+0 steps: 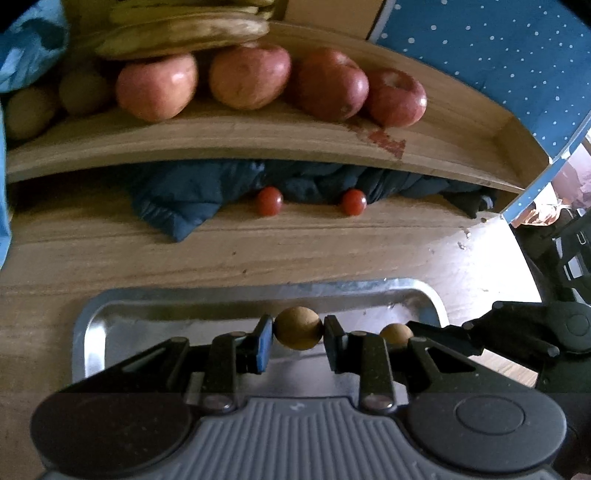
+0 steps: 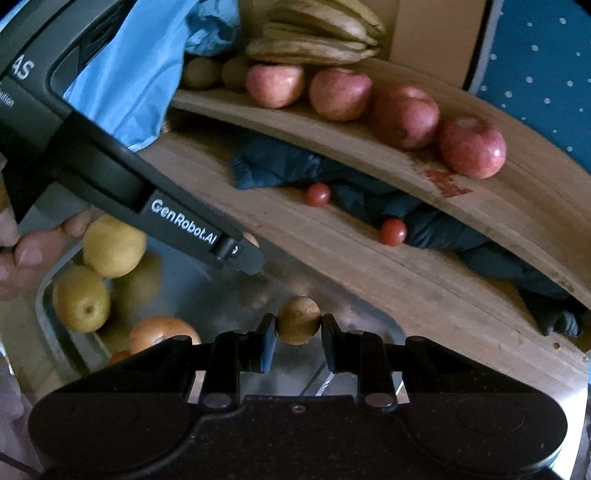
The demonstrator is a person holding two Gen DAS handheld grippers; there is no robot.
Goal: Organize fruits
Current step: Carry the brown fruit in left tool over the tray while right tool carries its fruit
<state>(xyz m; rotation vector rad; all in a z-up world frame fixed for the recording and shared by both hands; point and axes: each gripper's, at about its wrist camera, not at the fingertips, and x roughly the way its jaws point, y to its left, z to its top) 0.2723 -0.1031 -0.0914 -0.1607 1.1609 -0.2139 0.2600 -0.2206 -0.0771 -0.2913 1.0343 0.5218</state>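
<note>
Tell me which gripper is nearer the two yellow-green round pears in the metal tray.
Left. The left gripper passes right over the yellow-green pears; the right gripper, shut on a small brown fruit, is farther along the metal tray.

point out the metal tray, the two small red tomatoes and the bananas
shiny metal tray [image 1: 88, 332]: left wrist view, on its bare left rim.
two small round red tomatoes [image 1: 270, 201]: left wrist view, on the middle of the left one.
bunch of yellow-brown bananas [image 2: 314, 33]: right wrist view, on the middle of the bunch.
</note>
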